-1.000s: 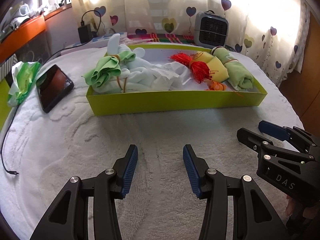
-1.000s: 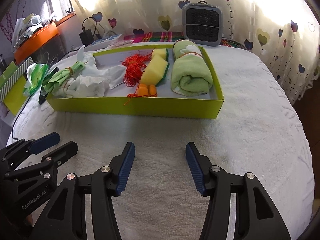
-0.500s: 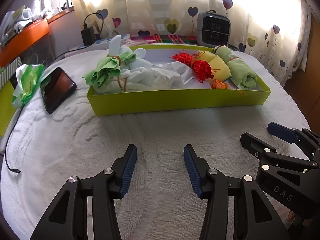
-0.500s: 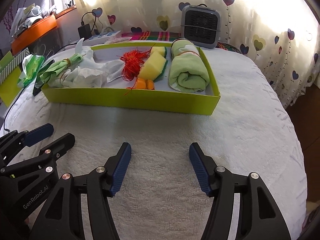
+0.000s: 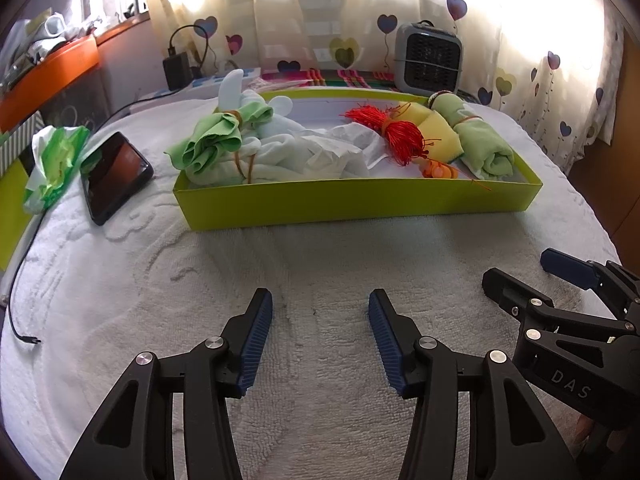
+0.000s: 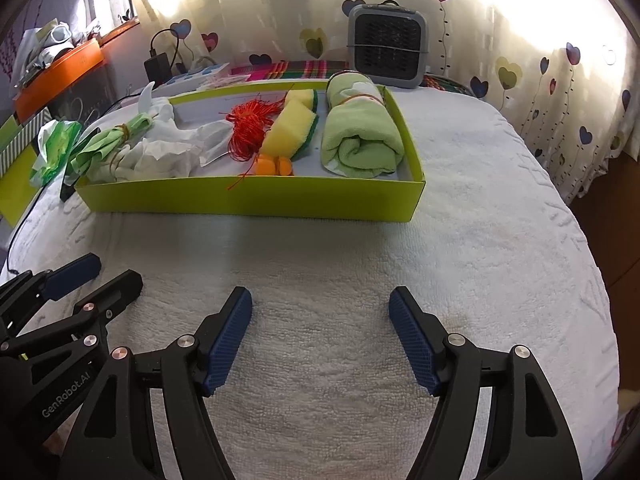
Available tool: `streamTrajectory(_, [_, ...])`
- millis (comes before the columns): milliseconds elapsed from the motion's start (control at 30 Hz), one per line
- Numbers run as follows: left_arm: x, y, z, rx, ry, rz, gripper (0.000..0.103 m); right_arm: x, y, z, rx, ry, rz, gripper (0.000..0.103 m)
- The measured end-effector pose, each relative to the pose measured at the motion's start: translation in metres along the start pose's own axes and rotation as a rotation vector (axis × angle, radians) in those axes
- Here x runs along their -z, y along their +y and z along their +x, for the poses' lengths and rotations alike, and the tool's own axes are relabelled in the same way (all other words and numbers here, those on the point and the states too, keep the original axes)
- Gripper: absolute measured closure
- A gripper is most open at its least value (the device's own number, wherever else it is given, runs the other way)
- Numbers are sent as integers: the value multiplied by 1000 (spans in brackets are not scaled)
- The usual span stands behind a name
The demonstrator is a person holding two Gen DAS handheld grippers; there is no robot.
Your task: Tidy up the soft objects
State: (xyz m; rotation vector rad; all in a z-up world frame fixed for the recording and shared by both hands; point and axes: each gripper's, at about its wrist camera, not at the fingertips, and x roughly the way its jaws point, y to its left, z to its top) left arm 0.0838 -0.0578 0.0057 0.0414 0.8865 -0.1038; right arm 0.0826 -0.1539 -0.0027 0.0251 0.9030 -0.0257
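A lime-green tray (image 5: 360, 204) (image 6: 256, 200) sits on the white towel-covered table. It holds a tied green cloth (image 5: 212, 140) (image 6: 108, 142), white cloths (image 5: 304, 156) (image 6: 160, 156), a red string bundle (image 5: 396, 136) (image 6: 248, 128), yellow sponges (image 5: 438, 136) (image 6: 290, 132), a small orange piece (image 5: 438, 170) (image 6: 274, 166) and a rolled green towel (image 5: 484, 144) (image 6: 360, 136). My left gripper (image 5: 320, 312) (image 6: 92, 276) is open and empty over the towel, in front of the tray. My right gripper (image 6: 320, 308) (image 5: 520, 268) is open and empty beside it.
A phone (image 5: 114, 174) and a green-white plastic bag (image 5: 52, 164) lie left of the tray, with a black cable (image 5: 24, 260) at the table's left edge. A grey heater (image 5: 428, 58) (image 6: 386, 44) stands behind the tray. Heart-print curtains hang behind and to the right.
Both grippers have drawn back a little from the tray and stayed open. The right gripper's fingers have spread slightly wider. Nothing in the tray has moved.
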Motion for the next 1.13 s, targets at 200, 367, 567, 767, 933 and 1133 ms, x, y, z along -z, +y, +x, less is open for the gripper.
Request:
streamTrajectory(200, [0, 0, 0, 1, 0, -1, 54, 0, 0, 0, -3, 2, -3, 29])
streamTrajectory(367, [0, 0, 0, 0, 0, 0, 54, 0, 0, 1, -2, 2, -4, 29])
streamTrajectory(567, [0, 1, 0, 0, 0, 0, 54, 0, 1, 1, -2, 2, -4, 29])
streamTrajectory(767, [0, 1, 0, 1, 0, 0, 54, 0, 1, 1, -2, 2, -4, 29])
streamTrajectory(933, [0, 1, 0, 2, 0, -1, 54, 0, 1, 1, -2, 2, -4, 29])
streamTrajectory(1133, [0, 1, 0, 0, 0, 0, 53, 0, 1, 1, -2, 2, -4, 29])
